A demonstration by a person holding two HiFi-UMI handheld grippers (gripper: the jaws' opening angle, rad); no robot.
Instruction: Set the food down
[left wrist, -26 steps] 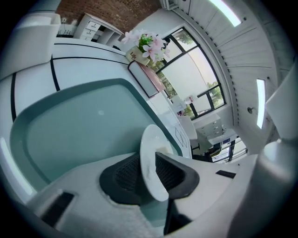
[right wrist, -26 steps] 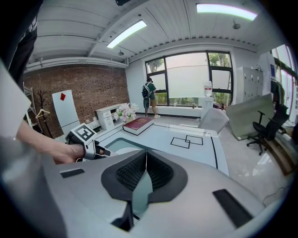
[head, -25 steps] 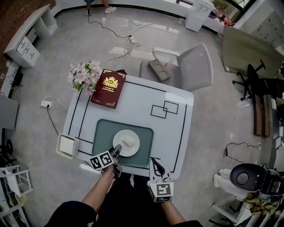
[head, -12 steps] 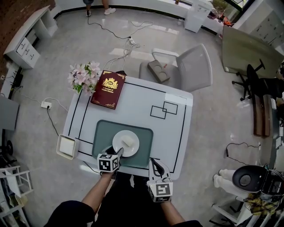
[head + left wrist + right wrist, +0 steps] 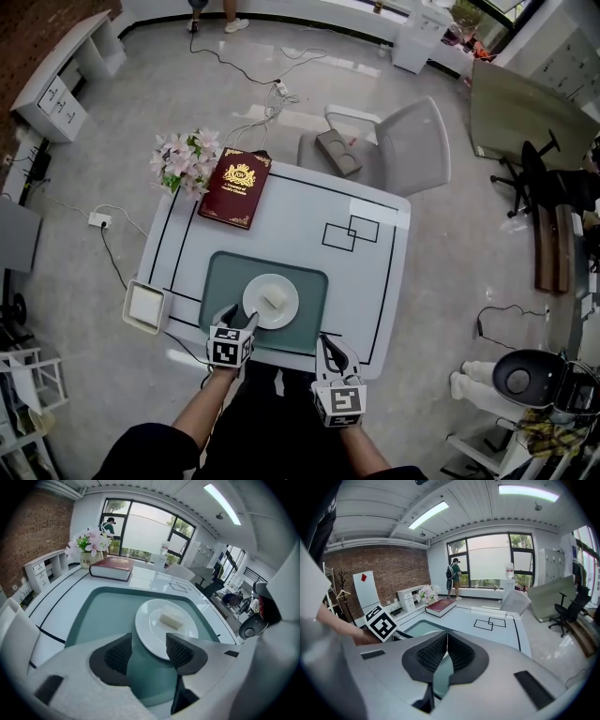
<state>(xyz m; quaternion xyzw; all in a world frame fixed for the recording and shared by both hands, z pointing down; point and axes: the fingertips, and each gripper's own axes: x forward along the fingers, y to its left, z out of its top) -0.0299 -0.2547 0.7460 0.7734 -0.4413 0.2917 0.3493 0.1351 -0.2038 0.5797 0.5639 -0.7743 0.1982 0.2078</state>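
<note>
A white plate [image 5: 258, 307] with a pale block of food [image 5: 273, 300] lies flat on the green placemat [image 5: 220, 286] near the table's front edge. My left gripper [image 5: 234, 322] sits at the plate's near-left rim; its jaws have just been opening. In the left gripper view the plate [image 5: 154, 637] and food [image 5: 171, 620] lie just ahead, the near rim showing in the gap of the left gripper [image 5: 149, 651], whose pads do not press on it. My right gripper [image 5: 335, 352] hovers at the front edge, right of the mat. The right gripper [image 5: 444, 656] is shut with nothing in it.
A dark red book [image 5: 235, 188] and a pot of pink flowers [image 5: 185, 157] stand at the table's far left. A small white square dish [image 5: 147, 305] sits on the left corner. Black tape rectangles [image 5: 350, 232] mark the right half. A grey chair [image 5: 403, 145] stands behind the table.
The left gripper has rolled from tilted to upright and its jaws have spread apart, letting go of the plate's rim. The plate rests on the mat. The right gripper has stayed put.
</note>
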